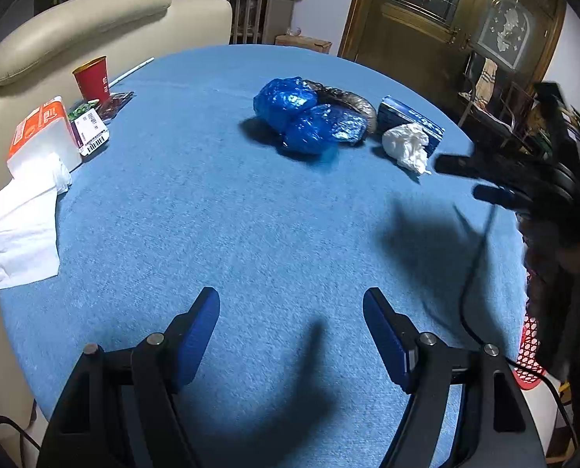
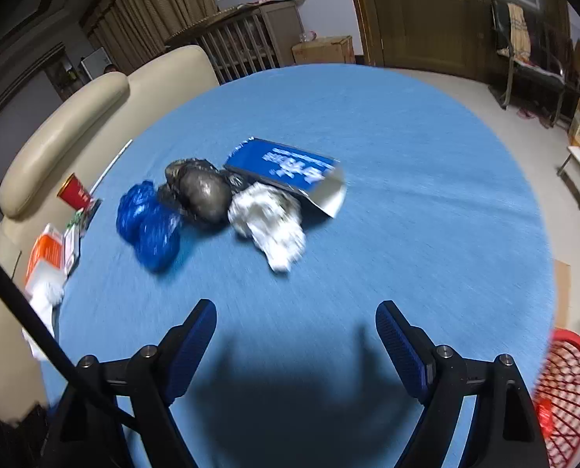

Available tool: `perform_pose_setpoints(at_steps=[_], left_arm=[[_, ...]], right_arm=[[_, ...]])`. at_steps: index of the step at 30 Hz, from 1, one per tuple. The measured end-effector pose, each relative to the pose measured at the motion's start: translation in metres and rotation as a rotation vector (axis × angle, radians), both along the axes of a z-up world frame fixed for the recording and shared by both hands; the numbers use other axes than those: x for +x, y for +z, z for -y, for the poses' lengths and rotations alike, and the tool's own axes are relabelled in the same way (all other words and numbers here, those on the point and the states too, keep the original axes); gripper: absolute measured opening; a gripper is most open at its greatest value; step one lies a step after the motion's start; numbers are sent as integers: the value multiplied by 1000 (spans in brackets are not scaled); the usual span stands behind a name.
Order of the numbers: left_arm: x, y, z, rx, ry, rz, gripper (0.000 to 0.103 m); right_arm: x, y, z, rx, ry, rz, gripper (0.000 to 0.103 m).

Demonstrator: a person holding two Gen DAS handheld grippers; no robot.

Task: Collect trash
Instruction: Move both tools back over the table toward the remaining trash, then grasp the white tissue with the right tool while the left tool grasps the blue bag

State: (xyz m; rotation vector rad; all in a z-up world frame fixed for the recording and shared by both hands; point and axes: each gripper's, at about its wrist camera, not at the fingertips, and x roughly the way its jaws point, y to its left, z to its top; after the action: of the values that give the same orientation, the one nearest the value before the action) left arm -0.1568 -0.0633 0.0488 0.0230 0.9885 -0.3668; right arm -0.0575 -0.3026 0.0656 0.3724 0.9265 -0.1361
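Note:
On the round blue-clothed table the trash lies in a heap: two crumpled blue plastic bags, a dark grey bag, a blue carton and a crumpled white tissue. My left gripper hovers over the near part of the table, open and empty, well short of the heap. My right gripper reaches in from the right, close to the tissue. In the right wrist view that gripper is open and empty, with the tissue, carton, grey bag and blue bags just ahead.
A red cup, an orange tissue pack, a barcoded packet, loose white tissue sheets and a straw sit at the table's left edge by a beige sofa. A red mesh basket stands beside the table, lower right.

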Motion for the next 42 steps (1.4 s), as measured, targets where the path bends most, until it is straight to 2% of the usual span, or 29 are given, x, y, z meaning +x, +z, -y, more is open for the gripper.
perform_pose_setpoints(at_steps=[11, 13, 14, 16, 19, 27, 31, 33, 34, 36, 39, 42], left_arm=[[43, 2, 0, 7, 72, 13, 76], [54, 4, 4, 2, 82, 12, 76], [59, 5, 6, 0, 86, 13, 77], [72, 8, 12, -20, 93, 14, 76], [94, 12, 23, -63, 103, -8, 77], [157, 20, 52, -151, 196, -62, 77], [191, 9, 57, -110, 299, -98, 77], [209, -2, 60, -70, 318, -138, 76], [217, -12, 61, -47, 306, -180, 73], [221, -23, 57, -60, 307, -219, 56], [206, -22, 54, -6, 272, -171, 53], [183, -17, 46, -3, 250, -149, 52]], right_arm=[[71, -16, -3, -26, -38, -22, 84], [77, -17, -5, -46, -22, -18, 55], [78, -17, -6, -42, -1, -16, 46], [78, -12, -10, -77, 27, -12, 42], [66, -6, -14, -113, 72, 4, 40], [9, 7, 1, -63, 74, 54, 40], [-13, 11, 6, -57, 66, 66, 40], [-20, 12, 7, -45, 59, 70, 40], [-24, 12, 8, -43, 55, 73, 40], [-29, 13, 7, -41, 51, 78, 40], [-38, 13, 7, -31, 42, 87, 40], [-49, 13, 6, -21, 36, 92, 40]])
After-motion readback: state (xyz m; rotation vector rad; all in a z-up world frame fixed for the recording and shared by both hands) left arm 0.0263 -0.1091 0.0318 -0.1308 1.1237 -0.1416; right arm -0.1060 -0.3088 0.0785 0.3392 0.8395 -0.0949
